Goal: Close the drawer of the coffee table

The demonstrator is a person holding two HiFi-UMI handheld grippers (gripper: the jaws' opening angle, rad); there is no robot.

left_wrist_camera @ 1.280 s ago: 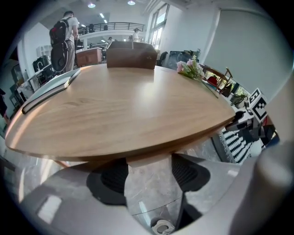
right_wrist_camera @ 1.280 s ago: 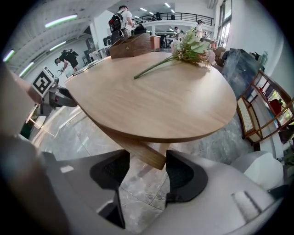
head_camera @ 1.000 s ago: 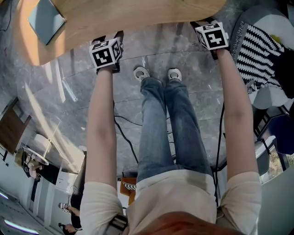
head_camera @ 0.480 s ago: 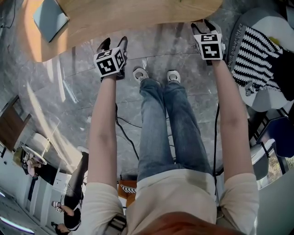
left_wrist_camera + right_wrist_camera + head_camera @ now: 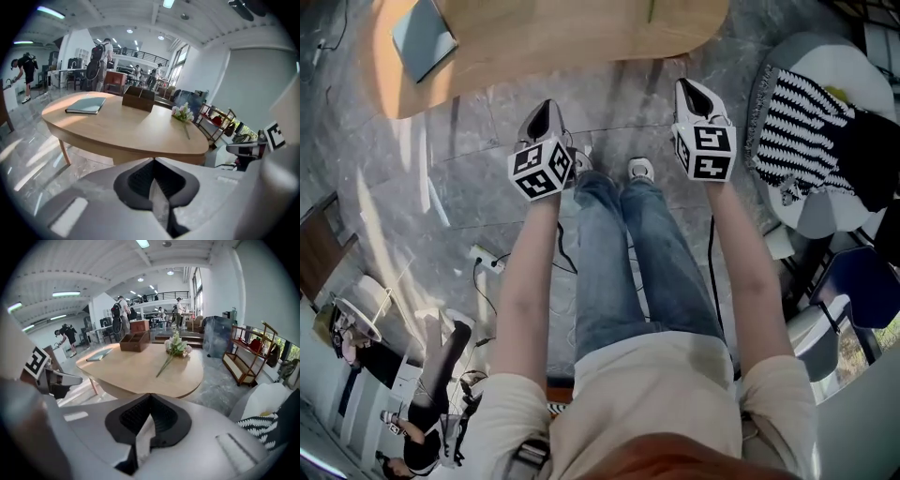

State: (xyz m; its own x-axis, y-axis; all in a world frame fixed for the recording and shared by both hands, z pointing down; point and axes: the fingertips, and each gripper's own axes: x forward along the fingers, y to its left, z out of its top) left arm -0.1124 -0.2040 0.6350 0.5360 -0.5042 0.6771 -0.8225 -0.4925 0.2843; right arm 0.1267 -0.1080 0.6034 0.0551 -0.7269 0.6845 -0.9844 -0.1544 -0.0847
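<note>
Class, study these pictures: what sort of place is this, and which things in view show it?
Probably a large open-plan office or studio lounge. A mezzanine balcony overlooks the hall, a person with a backpack stands near desks, and a low wooden table sits on a polished stone floor.

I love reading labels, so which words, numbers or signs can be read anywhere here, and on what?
No words or numbers can be read anywhere.
On the left gripper and right gripper: cubes bear black-and-white square patterns, no letters.
The book on the table: cover shows no readable print.
</note>
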